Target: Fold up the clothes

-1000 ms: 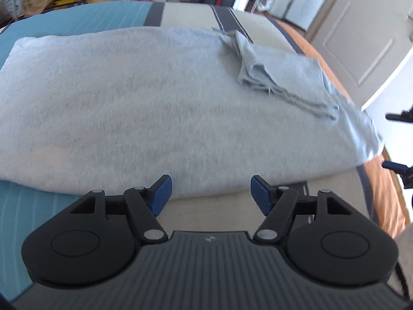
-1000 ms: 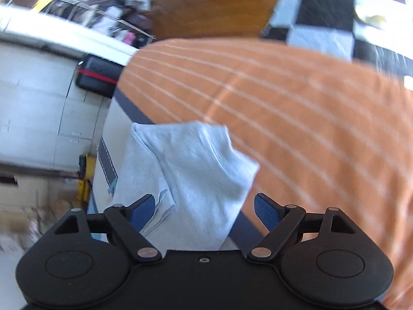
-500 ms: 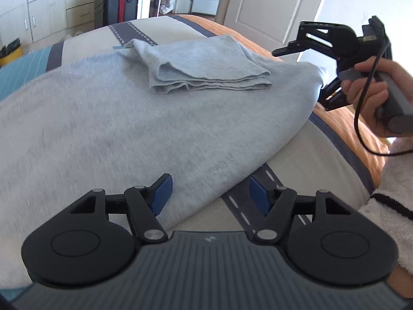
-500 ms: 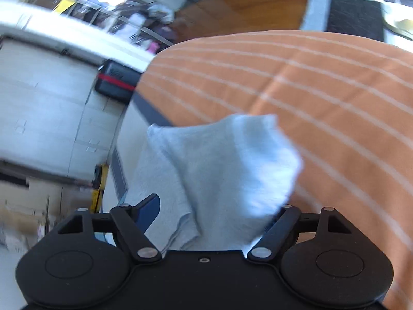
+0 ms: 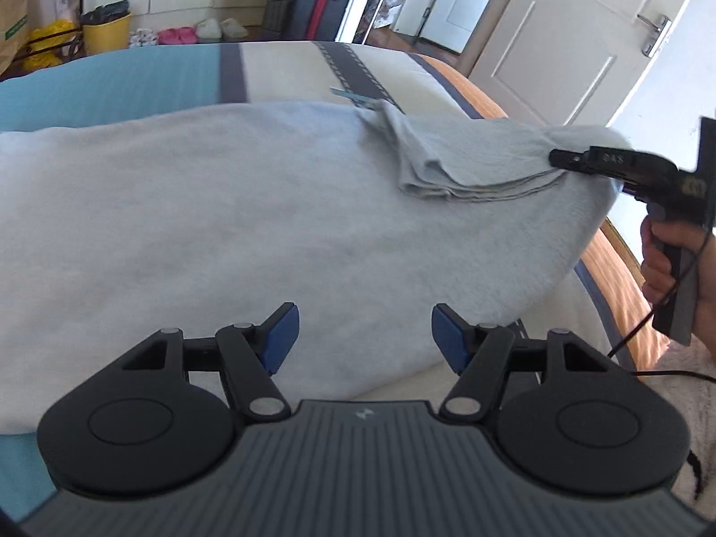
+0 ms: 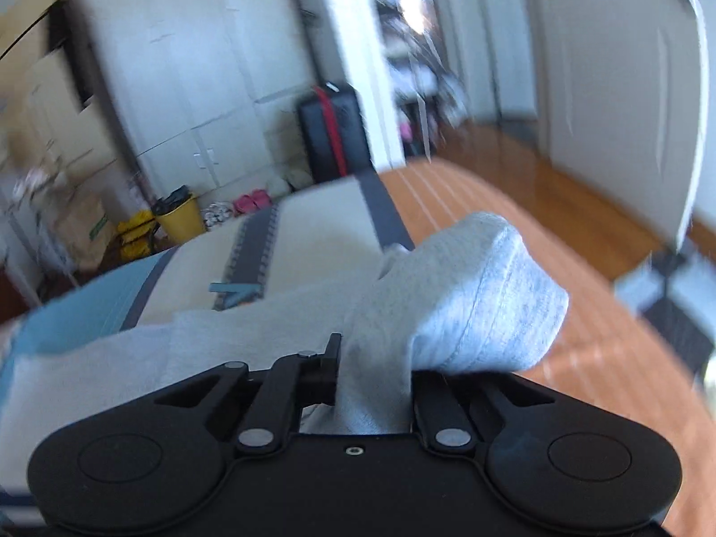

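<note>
R gripper [image 6: 373,371] clenched on sleeve [image 6: 470,300] of grey top [image 5: 223,223] (spread on bed [image 5: 112,76]); L gripper [image 5: 361,335] wide apart, empty, over near hem.

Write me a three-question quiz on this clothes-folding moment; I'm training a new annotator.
1. True or false: the left tool is shut on the grey garment.
2. What does the right tool grip?
3. Which stands on the floor beyond the bed? A) yellow bucket B) green chair C) white fan

Key: 1 false, it is open above the cloth. 2 a fold at the grey garment's edge. 3 A.
</note>
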Demonstrator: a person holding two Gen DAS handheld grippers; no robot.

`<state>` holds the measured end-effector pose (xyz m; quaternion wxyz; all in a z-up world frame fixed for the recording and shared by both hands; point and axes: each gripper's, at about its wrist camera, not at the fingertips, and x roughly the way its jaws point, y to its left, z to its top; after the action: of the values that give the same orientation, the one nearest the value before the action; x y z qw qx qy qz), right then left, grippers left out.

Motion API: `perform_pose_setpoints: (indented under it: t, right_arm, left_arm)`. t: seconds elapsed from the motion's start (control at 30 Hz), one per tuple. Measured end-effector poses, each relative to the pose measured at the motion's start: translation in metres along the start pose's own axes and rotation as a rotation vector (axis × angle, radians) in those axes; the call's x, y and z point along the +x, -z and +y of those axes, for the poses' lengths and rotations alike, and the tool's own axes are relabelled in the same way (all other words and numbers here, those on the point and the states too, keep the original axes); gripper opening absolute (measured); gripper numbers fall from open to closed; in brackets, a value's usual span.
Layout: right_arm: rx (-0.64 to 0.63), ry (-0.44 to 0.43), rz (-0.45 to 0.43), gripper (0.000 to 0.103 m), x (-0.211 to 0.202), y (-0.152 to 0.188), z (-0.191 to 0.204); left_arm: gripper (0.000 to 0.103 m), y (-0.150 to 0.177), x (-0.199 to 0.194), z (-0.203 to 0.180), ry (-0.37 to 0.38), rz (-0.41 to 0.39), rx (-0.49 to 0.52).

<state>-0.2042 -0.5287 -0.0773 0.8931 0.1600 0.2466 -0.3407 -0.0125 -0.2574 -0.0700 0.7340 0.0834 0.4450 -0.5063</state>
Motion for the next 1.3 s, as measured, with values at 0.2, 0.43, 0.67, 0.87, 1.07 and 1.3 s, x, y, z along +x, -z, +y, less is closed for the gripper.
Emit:
perform_pose_setpoints:
  t: [0.2, 0.43, 0.67, 0.87, 1.07, 1.3]
  right_arm:
    - [-0.422, -0.085, -0.185, 0.011, -0.034, -0.032, 0.131]
    - [-0.651, -0.341, -0.140, 0.009, -0.027, 0.002, 0.314]
    - [-0.584, -0.388, 0.017, 0.008, 0.006, 0.066, 0.357]
    - [-0.527, -0.416, 0.109, 0.009, 0.027, 0.104, 0.378]
    - [-0.425, -0.537, -0.079, 0.009, 0.001, 0.093, 0.363]
    - [-0.407, -0.606, 0.062, 0.012, 0.007, 0.119, 0.372]
  left_arm:
    - [0.064, -0.019, -0.077, 0.069, -0.158, -0.098, -0.064]
    - [0.064, 0.018, -0.100, 0.193, 0.085, -0.329, -0.494]
    - [0.063, 0.054, -0.055, 0.273, 0.231, -0.265, -0.942]
    - [0.063, 0.039, -0.036, 0.268, 0.286, -0.250, -0.912]
    - [0.064, 0.041, -0.047, 0.268, 0.432, -0.339, -0.983]
    - [0.066, 0.045, -0.058, 0.266, 0.288, -0.247, -0.923]
